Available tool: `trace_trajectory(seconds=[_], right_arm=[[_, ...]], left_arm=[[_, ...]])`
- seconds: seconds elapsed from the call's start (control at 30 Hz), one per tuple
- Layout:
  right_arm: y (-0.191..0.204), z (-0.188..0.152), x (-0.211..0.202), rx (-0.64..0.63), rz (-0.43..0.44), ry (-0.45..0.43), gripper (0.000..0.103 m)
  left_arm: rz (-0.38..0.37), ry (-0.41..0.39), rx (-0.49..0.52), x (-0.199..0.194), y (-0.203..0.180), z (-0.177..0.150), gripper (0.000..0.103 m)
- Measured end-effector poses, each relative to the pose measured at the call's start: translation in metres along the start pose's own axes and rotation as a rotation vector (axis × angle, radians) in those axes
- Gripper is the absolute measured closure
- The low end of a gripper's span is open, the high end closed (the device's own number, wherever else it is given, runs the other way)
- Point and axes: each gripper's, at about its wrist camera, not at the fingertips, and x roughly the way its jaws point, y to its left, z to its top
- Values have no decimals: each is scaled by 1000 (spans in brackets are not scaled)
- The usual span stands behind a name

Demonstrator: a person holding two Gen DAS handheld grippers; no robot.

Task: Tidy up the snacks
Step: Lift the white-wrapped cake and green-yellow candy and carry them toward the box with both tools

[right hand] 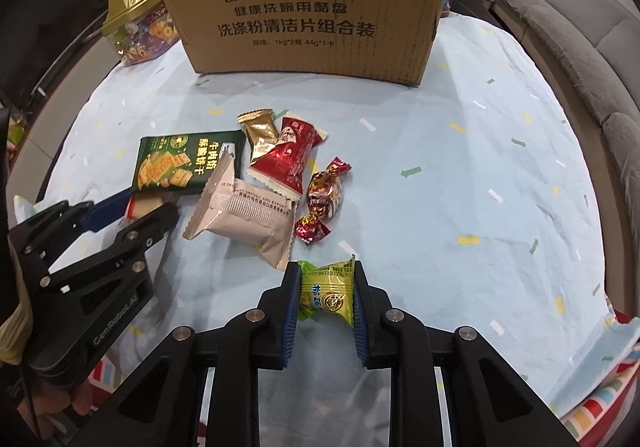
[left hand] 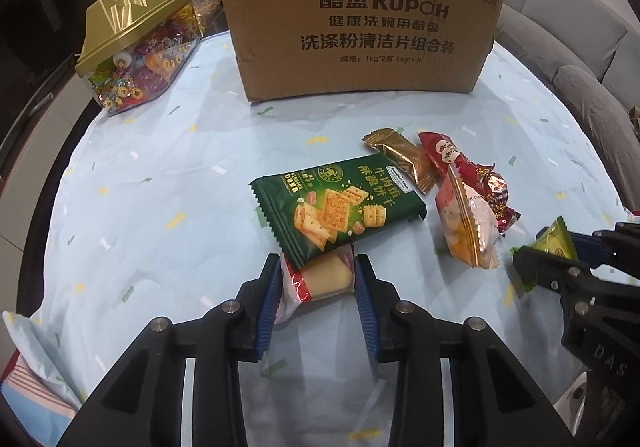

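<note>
Snacks (right hand: 256, 183) before carton (right hand: 308, 3); left hand-held gripper (left hand: 316, 279) seemingly pinches cheese snack (left hand: 320, 279); right hand-held gripper (right hand: 326, 295) pinches green candy (right hand: 328, 293).

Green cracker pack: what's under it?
The green cracker pack lies over one end of a red-and-clear wrapped yellow snack, which sits between the left hand-held gripper fingers. The covered end is hidden.

Wrapped snacks (right hand: 256, 183) clustered before box (right hand: 308, 7)

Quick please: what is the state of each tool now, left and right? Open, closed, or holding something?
Left tool: closed on the red-and-clear cake packet, which lies partly under the green cracker pack.
Right tool: closed on the green candy packet.
</note>
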Motion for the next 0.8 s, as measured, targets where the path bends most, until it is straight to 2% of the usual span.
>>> trace_trajectory(seconds=[0.8], right_arm=[[3,18,-35,4,0,-75,78]], left_arm=[[19,-17,-62,-40,10,6,67]])
